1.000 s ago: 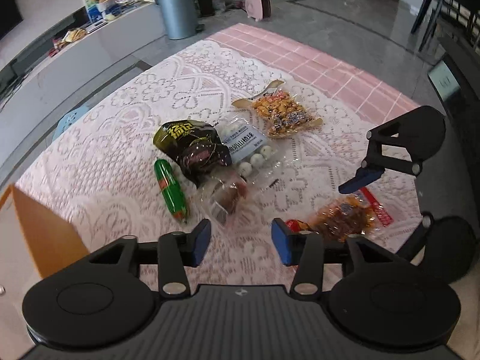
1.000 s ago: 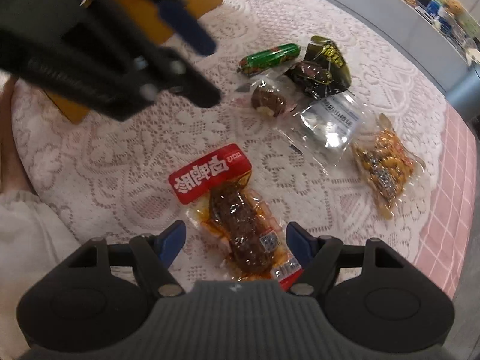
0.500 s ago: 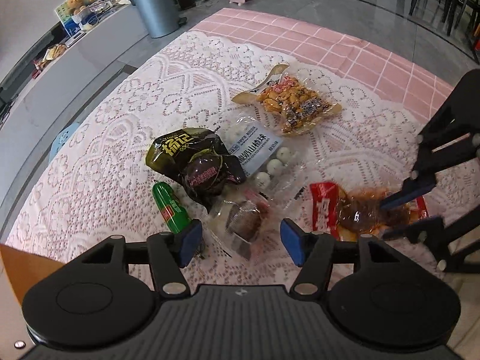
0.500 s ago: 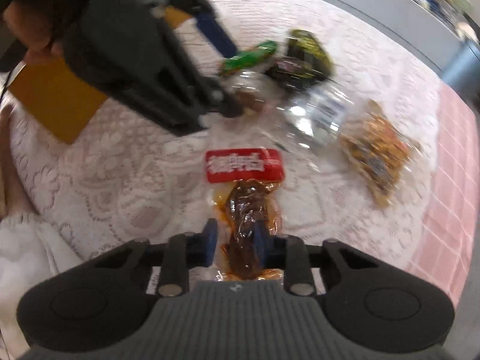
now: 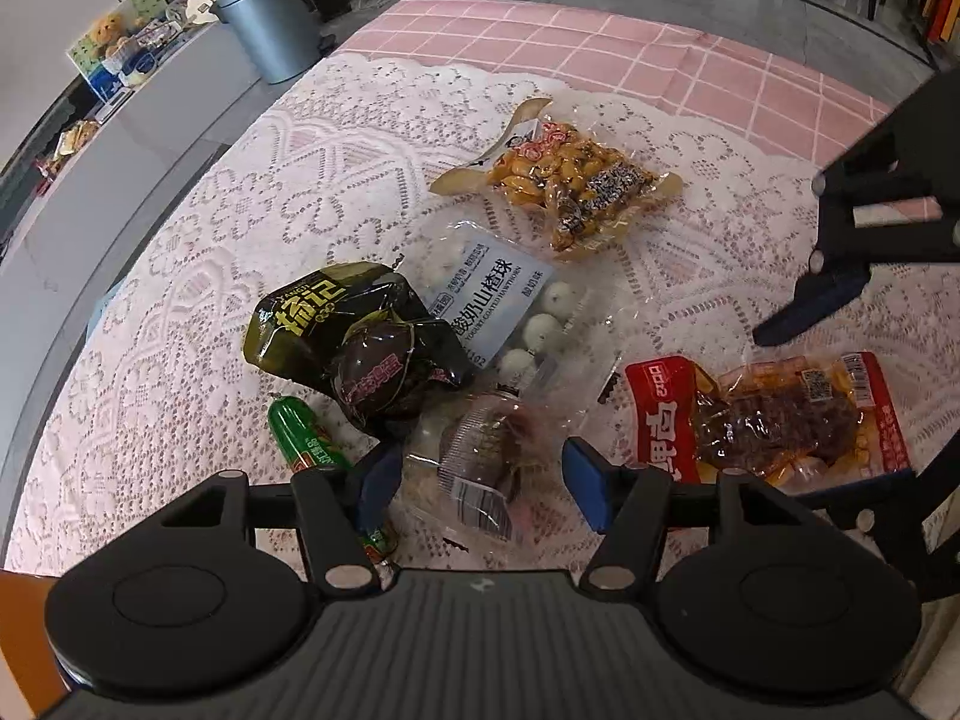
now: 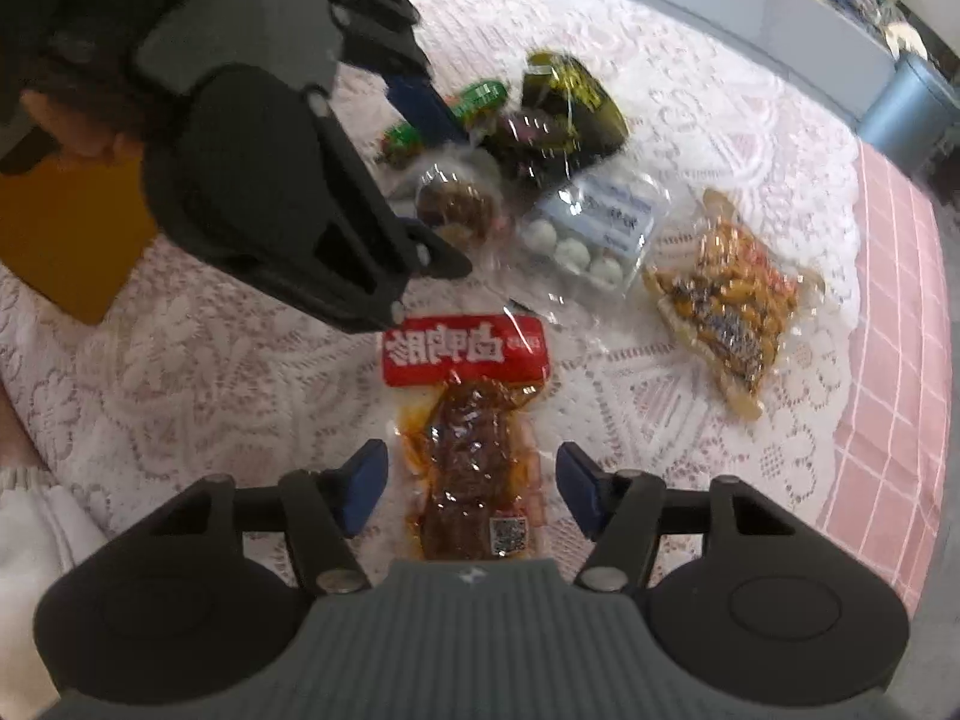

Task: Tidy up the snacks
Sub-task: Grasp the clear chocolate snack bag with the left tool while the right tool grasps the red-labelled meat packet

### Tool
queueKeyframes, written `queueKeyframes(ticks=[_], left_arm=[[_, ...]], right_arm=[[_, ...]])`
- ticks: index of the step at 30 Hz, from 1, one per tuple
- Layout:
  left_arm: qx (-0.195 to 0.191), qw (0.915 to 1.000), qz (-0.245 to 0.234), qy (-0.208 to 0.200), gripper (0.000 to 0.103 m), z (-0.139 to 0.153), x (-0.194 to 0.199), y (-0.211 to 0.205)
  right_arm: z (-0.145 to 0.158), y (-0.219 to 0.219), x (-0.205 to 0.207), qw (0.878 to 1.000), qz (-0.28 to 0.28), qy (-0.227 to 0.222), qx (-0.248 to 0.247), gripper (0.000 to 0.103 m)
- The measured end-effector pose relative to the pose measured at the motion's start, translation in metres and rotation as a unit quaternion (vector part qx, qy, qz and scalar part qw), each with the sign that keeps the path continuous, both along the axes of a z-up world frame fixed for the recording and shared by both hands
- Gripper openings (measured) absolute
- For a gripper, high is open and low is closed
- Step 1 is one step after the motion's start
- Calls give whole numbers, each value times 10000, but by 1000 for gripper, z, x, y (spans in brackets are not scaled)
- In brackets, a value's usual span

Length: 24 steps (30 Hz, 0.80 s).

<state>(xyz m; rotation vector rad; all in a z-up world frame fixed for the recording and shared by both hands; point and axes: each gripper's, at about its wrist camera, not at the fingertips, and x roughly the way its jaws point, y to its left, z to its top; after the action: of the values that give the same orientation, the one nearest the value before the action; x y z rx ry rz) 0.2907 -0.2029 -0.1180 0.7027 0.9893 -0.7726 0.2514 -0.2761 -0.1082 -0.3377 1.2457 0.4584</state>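
- Six snack packs are lying on the lace cloth (image 5: 252,192) (none alike).
- Two grippers are hovering near them.
- One bin (image 5: 264,24) is standing far left.

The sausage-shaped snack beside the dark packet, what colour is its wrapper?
Green, with a little red print; clearest in the left wrist view.

A white lace cloth (image 5: 252,222) covers the pink checked table (image 5: 660,54). At centre lie a clear hawthorn-ball bag (image 5: 504,306), at one o'clock a yellow nut pouch (image 5: 570,180), at four o'clock a red-headed meat pack (image 5: 762,414), at eight o'clock a green sausage (image 5: 300,438).
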Motion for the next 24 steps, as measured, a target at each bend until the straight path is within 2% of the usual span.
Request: queueKeyframes(ticks=[2,3,4,6,7,10,19,24], left_arm=[[-74,9999,67,46,63,0,1,2],[-93,9998,130,77,60,1,1,3],[-106,9997,201,109,57,2,1,4],[-176,9992,335,161,55,5,1,8],[-233,9988,391,184,42,7,0,10],[-466,9969,608,179,43,19,-5,17],[-915,9889,1130,309,43,49,-17,38],[-1181,9820,1414,407,43,68,-26,55]], right_arm=[[-8,-1,2,9999,-55,125,1,63],[-12,-1,3,9998,-94,189,-9,70],[-13,-2,3,9997,-119,188,38,72],[-13,-2,3,9997,-118,205,68,72],[-13,-1,3,9997,-106,204,43,70],[-10,0,2,9997,-145,171,13,61],[-4,5,-4,9991,-344,137,-204,54],[10,5,-9,9985,-531,120,-113,50]])
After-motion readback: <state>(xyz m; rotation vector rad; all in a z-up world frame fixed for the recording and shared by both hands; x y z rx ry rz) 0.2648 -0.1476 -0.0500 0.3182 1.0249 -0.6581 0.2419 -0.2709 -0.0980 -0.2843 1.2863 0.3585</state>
